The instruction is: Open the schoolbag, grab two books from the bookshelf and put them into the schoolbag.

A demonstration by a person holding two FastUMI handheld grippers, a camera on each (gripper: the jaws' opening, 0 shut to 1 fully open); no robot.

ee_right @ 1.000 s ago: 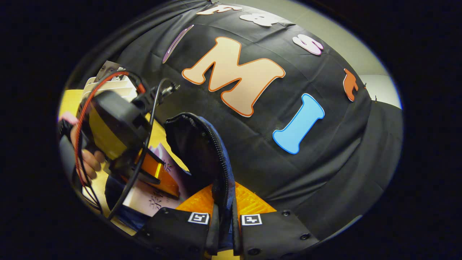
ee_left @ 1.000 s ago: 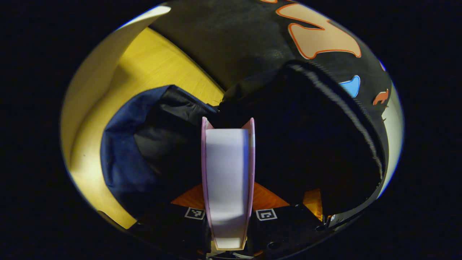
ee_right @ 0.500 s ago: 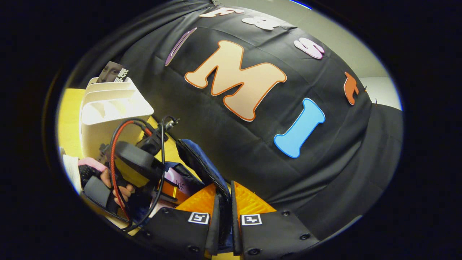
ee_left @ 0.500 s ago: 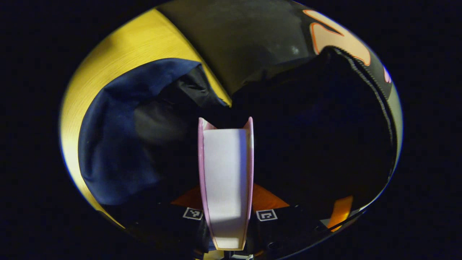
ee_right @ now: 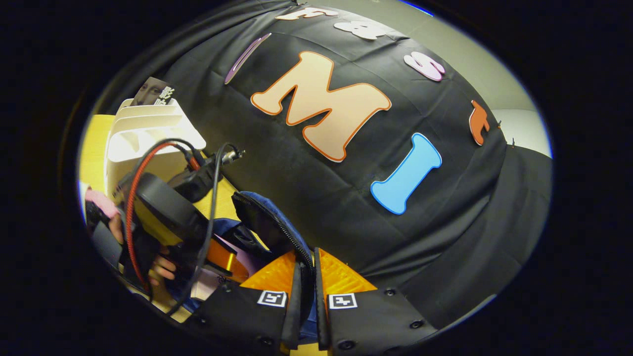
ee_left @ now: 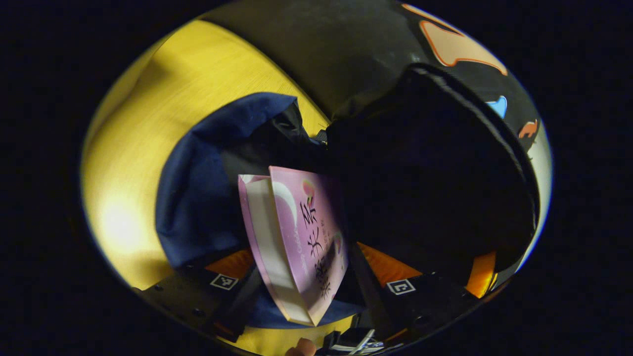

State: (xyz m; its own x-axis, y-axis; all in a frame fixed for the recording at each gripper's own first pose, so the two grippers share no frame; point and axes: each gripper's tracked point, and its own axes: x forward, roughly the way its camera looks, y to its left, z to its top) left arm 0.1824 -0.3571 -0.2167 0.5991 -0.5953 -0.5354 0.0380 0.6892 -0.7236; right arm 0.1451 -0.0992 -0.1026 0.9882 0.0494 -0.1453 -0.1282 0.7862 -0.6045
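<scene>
1. Spreading under everything is a yellow wooden table [ee_left: 148, 148], with the black cloth wall [ee_right: 420, 247] hanging close behind it.
2. A white bookshelf [ee_right: 143, 138] stands on the table, a dark-covered book [ee_right: 153, 91] upright in its rear slot.
3. The navy schoolbag [ee_left: 198, 198] lies open on the table, its raised flap [ee_left: 445, 173] blocking the far side.
4. The pink book [ee_left: 301, 237] tilts into the bag's mouth.
5. The left gripper [ee_left: 311, 287] has its jaws spread wide; the book sits between them, seemingly loose.
6. The right gripper [ee_right: 306, 296] is clamped on the flap's zipper edge [ee_right: 287, 232], holding it up.
</scene>
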